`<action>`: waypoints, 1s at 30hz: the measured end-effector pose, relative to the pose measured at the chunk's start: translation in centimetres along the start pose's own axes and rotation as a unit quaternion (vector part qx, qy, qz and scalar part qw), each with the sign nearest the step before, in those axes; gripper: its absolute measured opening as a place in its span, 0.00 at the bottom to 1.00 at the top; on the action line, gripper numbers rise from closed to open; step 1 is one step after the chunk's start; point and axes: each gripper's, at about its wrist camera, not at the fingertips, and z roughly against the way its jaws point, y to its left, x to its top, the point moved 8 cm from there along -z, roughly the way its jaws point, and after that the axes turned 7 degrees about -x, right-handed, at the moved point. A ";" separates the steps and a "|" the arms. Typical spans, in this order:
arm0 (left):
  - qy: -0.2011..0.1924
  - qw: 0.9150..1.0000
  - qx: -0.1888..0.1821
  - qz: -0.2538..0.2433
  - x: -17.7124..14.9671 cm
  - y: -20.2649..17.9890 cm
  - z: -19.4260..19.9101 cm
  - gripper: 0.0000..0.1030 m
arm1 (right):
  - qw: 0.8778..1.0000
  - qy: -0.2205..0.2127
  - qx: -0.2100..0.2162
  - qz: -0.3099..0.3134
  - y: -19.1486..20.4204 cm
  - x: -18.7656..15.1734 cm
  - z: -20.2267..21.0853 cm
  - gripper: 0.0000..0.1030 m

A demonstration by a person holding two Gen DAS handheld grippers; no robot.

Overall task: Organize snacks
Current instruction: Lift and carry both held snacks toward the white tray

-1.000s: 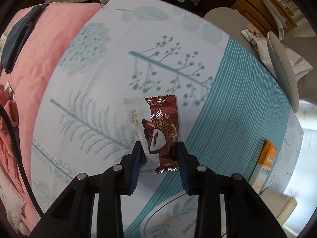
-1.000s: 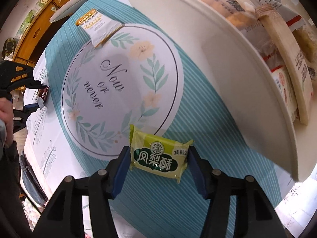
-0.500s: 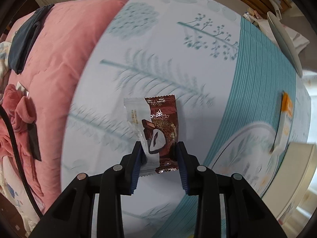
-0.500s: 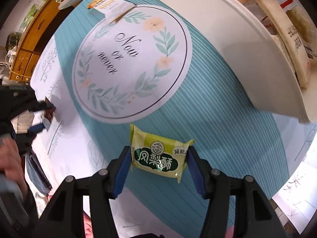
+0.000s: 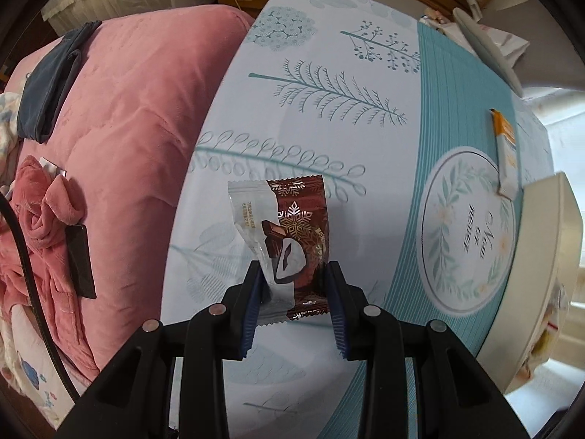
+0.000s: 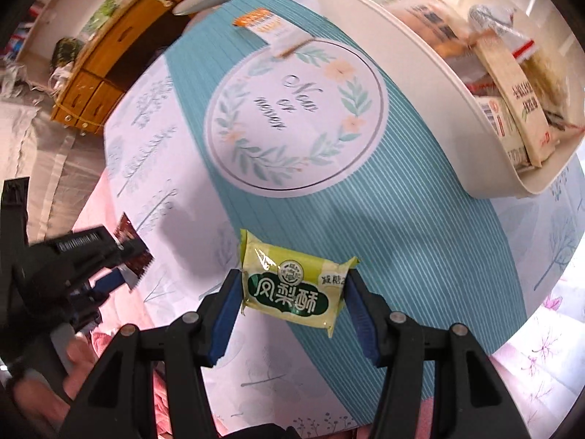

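- The left gripper (image 5: pixel 292 274) kept pinching the brown chocolate packet (image 5: pixel 289 237), now carried nearer the white tub (image 5: pixel 541 256).
- The right gripper (image 6: pixel 292 292) still clamped the green pastry packet (image 6: pixel 292 285), drawn back from the tub (image 6: pixel 420 84) above the tablecloth (image 6: pixel 420 201).

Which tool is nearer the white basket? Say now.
Right, I'd judge. The right tool, holding the green snack, is a little nearer the white basket; the left tool is further out.

Soft daylight, fisheye-bent edges, right wrist view slightly motion-blurred.
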 end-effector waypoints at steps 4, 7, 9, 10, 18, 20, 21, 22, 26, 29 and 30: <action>-0.019 1.000 -0.010 0.003 -1.3 0.7 1.6 0.32 | 0.999 -0.015 0.011 0.030 0.5 0.5 0.9 0.55; -0.035 0.999 -0.012 0.005 -1.9 1.3 2.9 0.32 | 0.998 -0.029 0.022 0.049 0.6 0.5 2.2 0.55; -0.048 0.999 -0.011 0.006 -2.2 1.2 3.9 0.31 | 0.997 -0.038 0.030 0.063 0.8 0.9 2.8 0.55; -0.052 0.999 -0.010 0.006 -2.3 1.1 4.2 0.31 | 0.996 -0.042 0.033 0.070 0.9 1.2 3.0 0.55; -0.104 0.995 0.002 0.007 -4.8 -1.0 8.0 0.31 | 0.985 -0.076 0.063 0.145 0.9 2.9 5.5 0.55; -0.120 0.993 -0.001 0.002 -5.6 -2.4 8.9 0.32 | 0.981 -0.083 0.069 0.163 0.5 3.3 6.3 0.55; -0.126 0.992 -0.002 -0.001 -5.8 -3.0 9.2 0.32 | 0.978 -0.088 0.070 0.174 0.3 3.5 6.7 0.55; -0.135 0.991 -0.002 -0.005 -6.2 -3.9 9.7 0.32 | 0.976 -0.094 0.071 0.185 0.1 3.8 7.0 0.55; -0.165 0.986 -0.011 -0.017 -7.3 -7.0 11.0 0.32 | 0.964 -0.117 0.078 0.227 -1.1 4.6 8.5 0.55; -0.179 0.983 -0.024 -0.025 -8.2 -9.7 11.4 0.32 | 0.956 -0.132 0.081 0.251 -2.2 5.2 9.4 0.55; -0.182 0.983 -0.028 -0.027 -8.5 -10.5 11.4 0.32 | 0.953 -0.136 0.083 0.259 -2.6 5.5 9.7 0.55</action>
